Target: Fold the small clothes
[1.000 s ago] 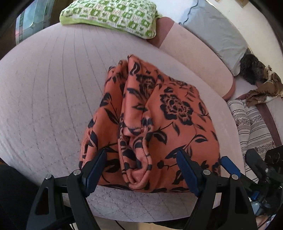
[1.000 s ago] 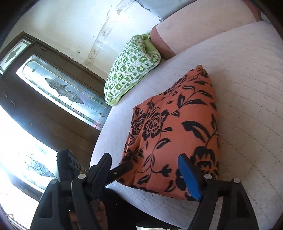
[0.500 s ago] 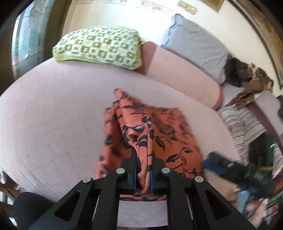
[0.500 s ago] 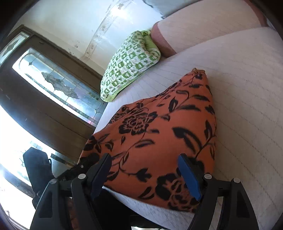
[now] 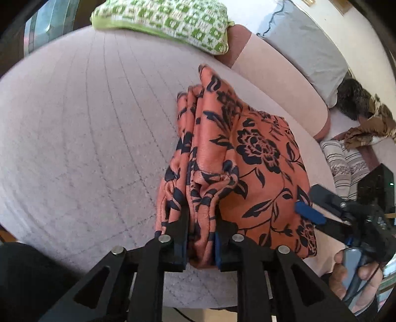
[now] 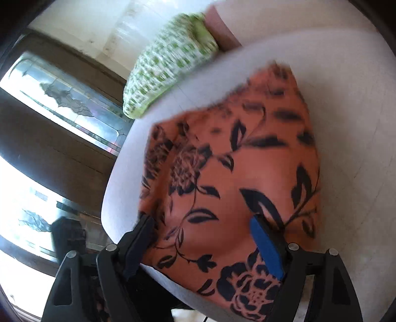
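My left claw (image 5: 200, 241) pointed steeply down, its jaws nearly together after easing slightly apart, a bunched fold of the orange floral garment (image 5: 237, 158) pinched between them. My right claw (image 6: 205, 244) stood wide open, jaws straddling the garment's near edge, my right hand (image 5: 356, 275) gripping its handle.

Your work surface is a pale pink quilted mattress (image 5: 81, 138) with stitched lines — on it lies the bunched orange cloth with black flowers (image 5: 250, 158). A green-and-white patterned pillow (image 5: 163, 22) rests at the mattress's far edge.
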{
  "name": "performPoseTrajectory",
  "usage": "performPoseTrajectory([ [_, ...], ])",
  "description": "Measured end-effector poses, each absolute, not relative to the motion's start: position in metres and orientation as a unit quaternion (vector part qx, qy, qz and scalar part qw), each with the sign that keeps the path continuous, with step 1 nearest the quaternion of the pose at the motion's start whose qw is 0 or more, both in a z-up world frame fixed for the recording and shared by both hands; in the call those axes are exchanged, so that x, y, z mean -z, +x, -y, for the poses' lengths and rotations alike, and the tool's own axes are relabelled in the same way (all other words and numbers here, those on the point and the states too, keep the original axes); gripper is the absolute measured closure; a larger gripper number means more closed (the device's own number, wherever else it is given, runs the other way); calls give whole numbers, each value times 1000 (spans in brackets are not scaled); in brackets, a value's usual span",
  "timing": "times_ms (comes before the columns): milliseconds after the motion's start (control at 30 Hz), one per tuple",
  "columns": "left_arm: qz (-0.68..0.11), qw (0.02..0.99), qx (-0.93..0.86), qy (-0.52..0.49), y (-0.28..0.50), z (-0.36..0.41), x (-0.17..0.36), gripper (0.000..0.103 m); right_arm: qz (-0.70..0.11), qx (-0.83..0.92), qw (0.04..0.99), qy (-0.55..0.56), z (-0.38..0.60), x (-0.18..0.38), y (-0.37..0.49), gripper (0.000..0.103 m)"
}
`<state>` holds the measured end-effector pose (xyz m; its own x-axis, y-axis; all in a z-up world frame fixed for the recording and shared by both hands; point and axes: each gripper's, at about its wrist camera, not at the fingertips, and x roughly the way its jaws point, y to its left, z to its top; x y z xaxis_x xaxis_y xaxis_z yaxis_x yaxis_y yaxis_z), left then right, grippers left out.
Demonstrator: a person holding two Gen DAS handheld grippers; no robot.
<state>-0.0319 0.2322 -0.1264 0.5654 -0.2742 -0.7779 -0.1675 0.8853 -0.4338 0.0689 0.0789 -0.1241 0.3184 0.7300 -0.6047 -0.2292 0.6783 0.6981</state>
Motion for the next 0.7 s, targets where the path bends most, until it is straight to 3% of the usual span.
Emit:
performPoseTrajectory([
  [100,-428,878,13,-214,-39,-238,92,59,-485,-322,767,271,-75,125,69,20],
  [133,-410,888,11,-207,-38,-241,78,57,-485,-324,764,276,-74,128,69,20],
  [333,-405,891,74,-192,40,-252,63,57,-474,-336,761,287,-71,134,63,19],
  [400,-434,883,70,-163,76,-253,78,59,-472,-342,760,288,-70,135,61,19],
  [500,-493,852,67,-165,120,-252,111,86,-471,-347,754,298,-66,138,60,19],
  [700,-504,850,96,-119,128,-259,135,89,-473,-363,744,302,-64,144,58,19],
])
